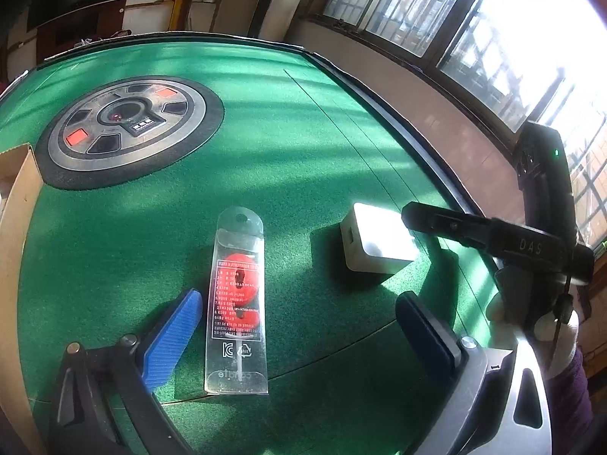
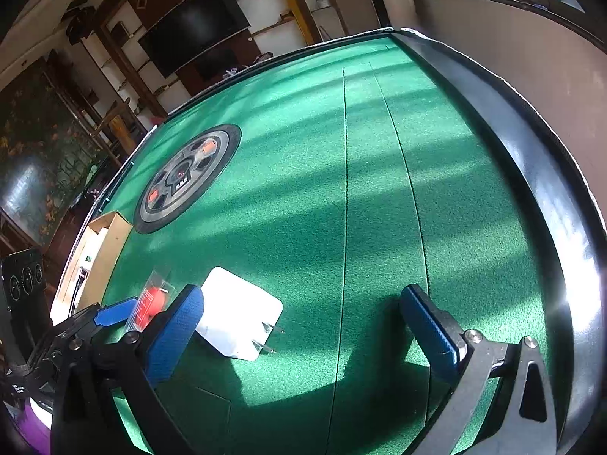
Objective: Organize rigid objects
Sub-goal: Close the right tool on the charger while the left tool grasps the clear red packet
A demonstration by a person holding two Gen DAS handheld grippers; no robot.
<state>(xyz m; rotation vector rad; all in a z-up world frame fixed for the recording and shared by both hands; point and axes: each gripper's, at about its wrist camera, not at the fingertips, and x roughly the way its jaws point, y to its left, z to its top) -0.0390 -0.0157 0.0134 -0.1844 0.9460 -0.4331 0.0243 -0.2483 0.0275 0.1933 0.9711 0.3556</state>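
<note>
A clear plastic blister pack with red parts inside (image 1: 237, 303) lies flat on the green felt table (image 1: 265, 144), between my left gripper's (image 1: 299, 326) open blue fingers, nearer the left finger (image 1: 174, 337). A white plug adapter (image 1: 377, 240) lies to its right; in the right wrist view the adapter (image 2: 239, 316) shows two metal prongs. My right gripper (image 2: 303, 330) is open and empty, its left finger (image 2: 174, 333) beside the adapter. The blister pack (image 2: 150, 305) shows partly behind that finger.
A round black and grey hub with orange buttons (image 1: 127, 127) is set into the felt at the back left. An open cardboard box (image 1: 17, 204) stands at the left edge, also in the right wrist view (image 2: 100, 254). A black raised rim (image 2: 531, 174) borders the table on the right.
</note>
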